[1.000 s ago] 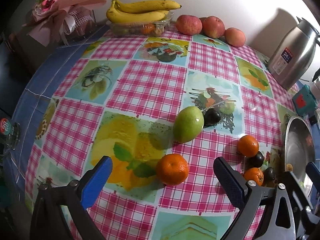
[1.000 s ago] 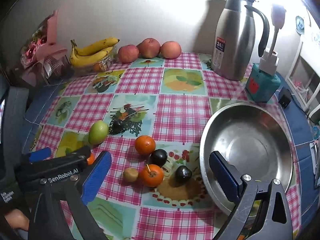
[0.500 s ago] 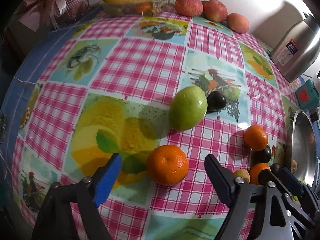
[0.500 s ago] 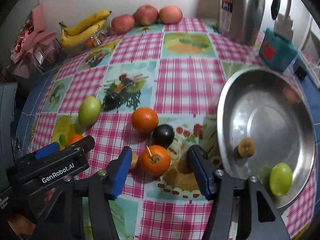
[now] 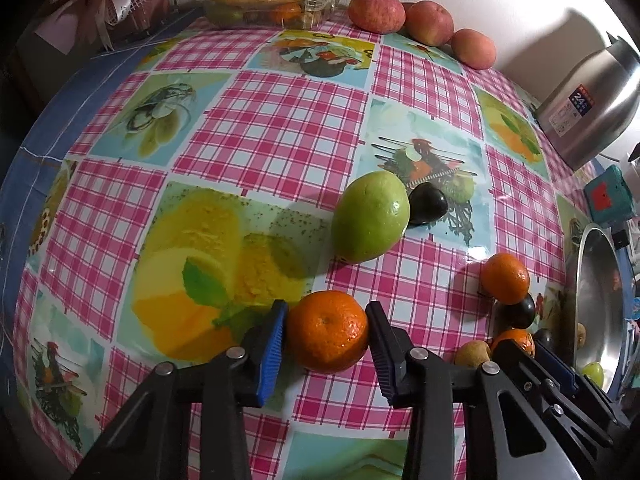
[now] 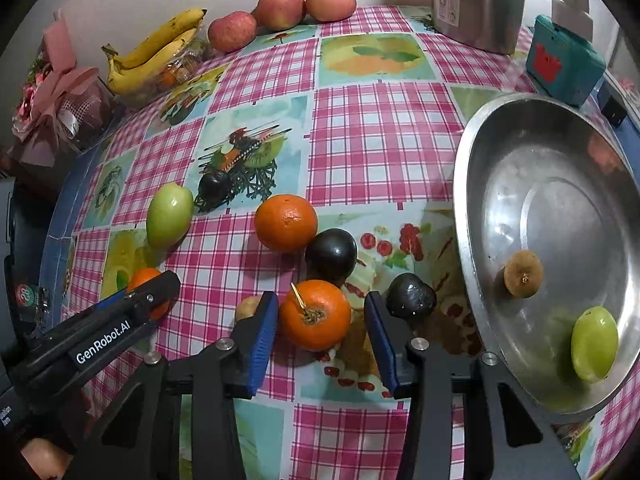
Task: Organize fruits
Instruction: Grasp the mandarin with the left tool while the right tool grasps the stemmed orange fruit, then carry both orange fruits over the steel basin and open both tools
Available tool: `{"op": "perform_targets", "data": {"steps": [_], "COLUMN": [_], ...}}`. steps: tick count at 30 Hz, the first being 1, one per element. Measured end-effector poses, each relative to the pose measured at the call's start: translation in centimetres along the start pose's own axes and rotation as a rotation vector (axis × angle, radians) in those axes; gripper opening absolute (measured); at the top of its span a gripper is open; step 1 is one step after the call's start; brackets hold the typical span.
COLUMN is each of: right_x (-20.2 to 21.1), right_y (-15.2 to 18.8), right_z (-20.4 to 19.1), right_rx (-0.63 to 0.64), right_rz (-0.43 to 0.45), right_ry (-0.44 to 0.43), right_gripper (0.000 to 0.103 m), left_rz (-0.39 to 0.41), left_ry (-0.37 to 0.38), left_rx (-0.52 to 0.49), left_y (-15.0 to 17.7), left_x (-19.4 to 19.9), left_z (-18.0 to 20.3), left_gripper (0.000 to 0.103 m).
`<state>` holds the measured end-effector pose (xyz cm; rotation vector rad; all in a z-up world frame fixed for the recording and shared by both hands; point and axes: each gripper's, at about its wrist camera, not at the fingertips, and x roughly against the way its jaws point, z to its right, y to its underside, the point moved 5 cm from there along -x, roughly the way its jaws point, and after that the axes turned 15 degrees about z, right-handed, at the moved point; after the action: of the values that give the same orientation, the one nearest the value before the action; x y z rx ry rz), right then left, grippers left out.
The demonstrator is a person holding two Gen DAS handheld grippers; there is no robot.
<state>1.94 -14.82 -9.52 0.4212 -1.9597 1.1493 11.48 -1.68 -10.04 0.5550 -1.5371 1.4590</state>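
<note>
The left gripper (image 5: 326, 338) has its blue pads on either side of a mandarin (image 5: 327, 331) that sits on the checked tablecloth (image 5: 272, 136); the left pad touches the peel and the right pad is at most a sliver away, so whether the grip is firm cannot be told. The right gripper (image 6: 320, 322) brackets a stemmed orange (image 6: 315, 314): its left pad meets the fruit, while a narrow gap shows beside the right pad, so its jaws stand partly open around it.

Just left of that orange, half hidden behind the pad, lies a small tan fruit (image 6: 247, 307). Just right of the right pad sits a dark plum (image 6: 411, 295); a second dark plum (image 6: 331, 253) touches the far side of the stemmed orange, and another orange (image 6: 286, 222) lies against it, farther left. Farther left still, a green mango (image 6: 169, 214) rests beside a third dark fruit (image 6: 214, 184).

On the right stands a steel basin (image 6: 480, 184) holding a brown fruit (image 6: 523, 274) and a green fruit (image 6: 594, 343). At the far edge are bananas (image 6: 156, 48) over a clear box, three apples (image 6: 280, 8), a steel kettle (image 6: 480, 0) and a teal box (image 6: 564, 64).
</note>
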Motion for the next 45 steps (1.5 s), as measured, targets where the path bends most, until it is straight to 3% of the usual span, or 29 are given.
{"op": "perform_targets", "data": {"steps": [7,14,27,45], "right_x": [0.0,0.6,3.1,6.3], "right_y": [0.1,-0.2,-1.9,-3.8], "right_z": [-0.1,0.0,-0.3,3.0], "right_rx": [-0.028,-0.050,-0.046,-0.024], "right_rz": [-0.007,0.002,0.071,0.134], "right_ry": [-0.028,-0.050,-0.074,0.070], "right_gripper": [0.039,0.038,0.038,0.038], "left_rz": [-0.012,-0.015,0.063,0.108], "left_ry": [0.016,0.023,0.034,0.061], "left_rx": [0.025,0.047,0.046,0.033], "left_y": [0.2,-0.1,-1.8,-2.6], "left_x": [0.2,0.6,3.6,5.9], "left_z": [-0.2,-0.4,-0.4,2.3], "left_gripper": [0.041,0.041,0.041,0.041]}}
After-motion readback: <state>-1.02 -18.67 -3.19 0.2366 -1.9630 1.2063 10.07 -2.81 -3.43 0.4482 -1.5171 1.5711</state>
